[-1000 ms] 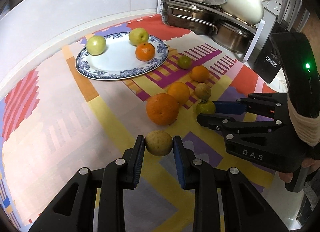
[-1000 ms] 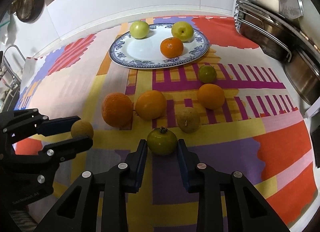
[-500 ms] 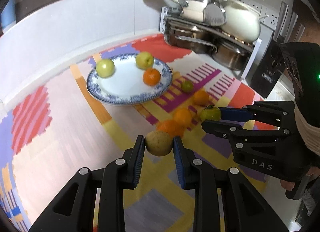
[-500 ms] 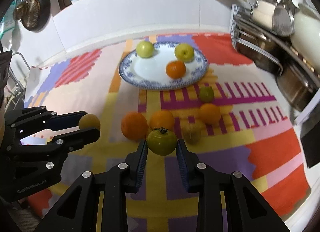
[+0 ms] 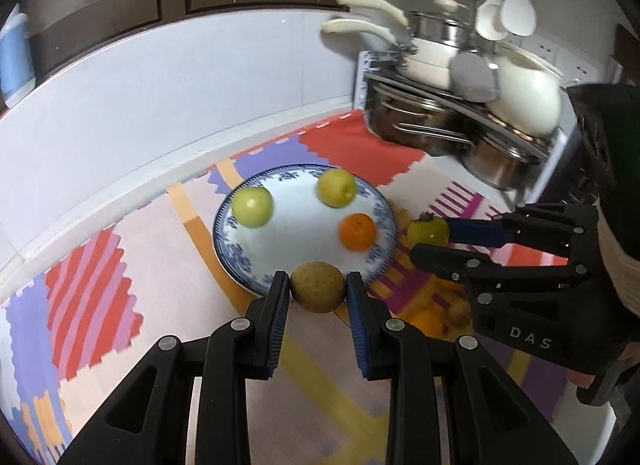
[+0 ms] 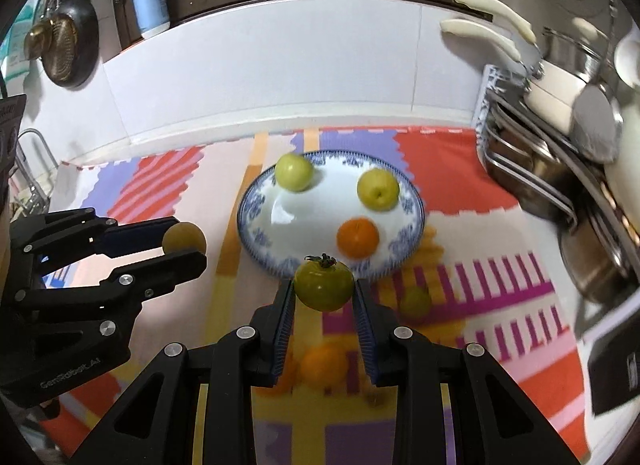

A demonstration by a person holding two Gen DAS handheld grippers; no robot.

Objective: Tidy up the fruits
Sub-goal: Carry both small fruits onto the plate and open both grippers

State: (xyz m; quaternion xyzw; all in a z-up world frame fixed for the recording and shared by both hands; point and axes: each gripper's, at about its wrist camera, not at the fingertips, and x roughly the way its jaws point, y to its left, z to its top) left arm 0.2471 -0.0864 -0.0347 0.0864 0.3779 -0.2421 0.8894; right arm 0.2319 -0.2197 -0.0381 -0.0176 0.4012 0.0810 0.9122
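Observation:
My left gripper [image 5: 318,293] is shut on a brown round fruit [image 5: 317,286], held in the air just before the near rim of the blue-patterned plate [image 5: 240,261]. My right gripper [image 6: 324,297] is shut on a green tomato-like fruit [image 6: 324,283] with a dark stem, also lifted, near the plate [image 6: 414,225]. On the plate lie two yellow-green apples [image 5: 253,207] [image 5: 336,193] and a small orange [image 5: 357,231]. Each gripper shows in the other's view: the right gripper [image 5: 434,243] with the green fruit [image 5: 427,229], the left gripper [image 6: 186,243] with the brown fruit [image 6: 184,236].
Below the grippers, blurred oranges [image 6: 324,365] and a small green fruit [image 6: 416,301] lie on the colourful patterned mat [image 6: 500,305]. A rack of steel pans and white pots [image 5: 460,105] stands at the right. A white tiled backsplash [image 6: 280,77] rises behind the plate.
Both grippers have risen from the mat with their fruits and moved toward the plate, which now sits just beyond the fingertips. The loose fruits have dropped low in view.

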